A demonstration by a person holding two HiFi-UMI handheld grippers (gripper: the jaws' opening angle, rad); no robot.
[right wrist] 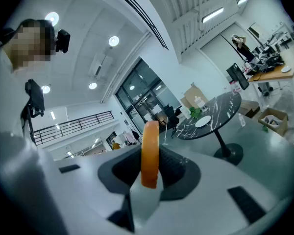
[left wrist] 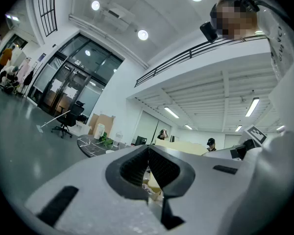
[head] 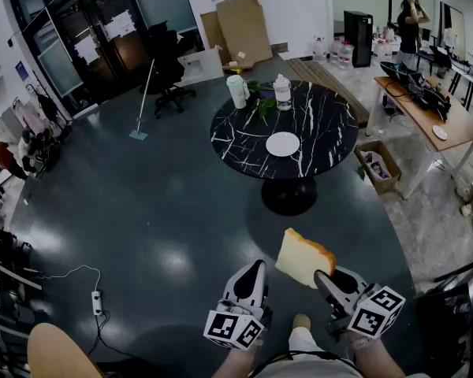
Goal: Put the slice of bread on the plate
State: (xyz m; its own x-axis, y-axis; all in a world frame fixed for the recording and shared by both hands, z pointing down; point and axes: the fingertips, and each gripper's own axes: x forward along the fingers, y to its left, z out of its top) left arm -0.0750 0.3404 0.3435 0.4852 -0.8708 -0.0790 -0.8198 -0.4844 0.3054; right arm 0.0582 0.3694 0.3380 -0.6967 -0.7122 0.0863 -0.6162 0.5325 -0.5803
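A slice of bread (head: pixel 303 258) with an orange crust stands on edge between the jaws of my right gripper (head: pixel 325 277), which is shut on it. In the right gripper view the bread (right wrist: pixel 150 151) rises crust-first out of the right gripper (right wrist: pixel 150 166). The white plate (head: pixel 282 143) lies on a round black marble table (head: pixel 236 144) well ahead, also seen as the plate (right wrist: pixel 203 122) in the right gripper view. My left gripper (head: pixel 257 268) is held beside the right one, shut and holding nothing; in its own view the left gripper (left wrist: pixel 148 152) shows its jaws meeting.
On the table's far side stand a white jug (head: pixel 237 90), a clear bottle (head: pixel 282 92) and a small plant (head: pixel 260 102). A cardboard box (head: pixel 376 164) sits on the floor right of the table, beside a wooden desk (head: pixel 430 113). An office chair (head: pixel 169 69) stands far left.
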